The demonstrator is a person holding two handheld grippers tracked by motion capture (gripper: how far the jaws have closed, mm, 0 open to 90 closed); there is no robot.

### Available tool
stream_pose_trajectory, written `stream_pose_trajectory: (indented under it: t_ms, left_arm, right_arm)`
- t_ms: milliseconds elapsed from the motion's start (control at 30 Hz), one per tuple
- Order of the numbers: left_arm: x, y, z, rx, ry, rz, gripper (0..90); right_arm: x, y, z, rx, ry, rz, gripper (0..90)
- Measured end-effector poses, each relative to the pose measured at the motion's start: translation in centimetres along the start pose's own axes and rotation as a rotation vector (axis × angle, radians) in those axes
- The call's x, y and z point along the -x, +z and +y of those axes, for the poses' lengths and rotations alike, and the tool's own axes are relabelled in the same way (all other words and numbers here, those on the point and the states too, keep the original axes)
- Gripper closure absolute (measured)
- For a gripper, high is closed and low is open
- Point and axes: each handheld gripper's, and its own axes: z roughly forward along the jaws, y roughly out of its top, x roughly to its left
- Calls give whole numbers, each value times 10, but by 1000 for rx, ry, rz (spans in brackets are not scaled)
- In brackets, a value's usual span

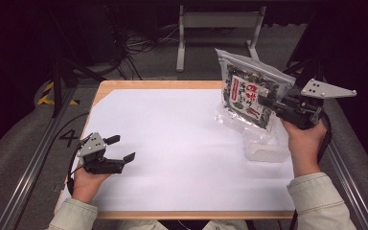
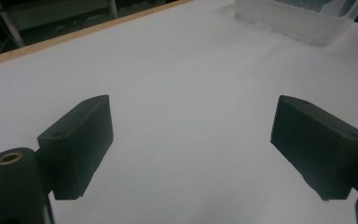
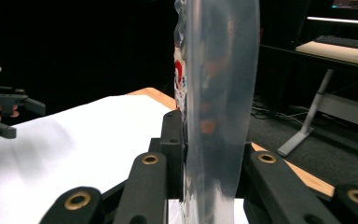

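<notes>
A clear plastic zip bag with a printed snack packet inside hangs above the right side of the table. My right gripper is shut on it from the right, held in a hand. In the right gripper view the bag stands edge-on between the two black jaws, which press on it. My left gripper rests low over the white sheet at the near left, jaws wide open with nothing between them. In the left gripper view the two pads stand far apart over bare white sheet.
A clear plastic container sits on the sheet below the bag, at the right; its wall shows at the top of the left gripper view. The wooden table edge runs along the far side. Cables and a metal stand lie beyond the table.
</notes>
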Motion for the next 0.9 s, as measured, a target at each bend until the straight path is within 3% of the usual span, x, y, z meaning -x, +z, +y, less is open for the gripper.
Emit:
stream_pose_trajectory:
  t_ms: [67,333,500,900]
  left_arm:
    - [-2,1,-1,-8,4,6,133]
    - [-11,3,-6,-60,-50,-13,116]
    - [-13,3,-7,-70,-77,8,123]
    - [-15,2,-7,-80,-85,12,122]
  right_arm:
    - [2,-1,0,0,0,-6,753]
    - [23,-8,0,-9,29,-61,754]
    - [33,-12,-2,-6,46,-91,754]
    - [49,-18,-12,-32,77,-159,754]
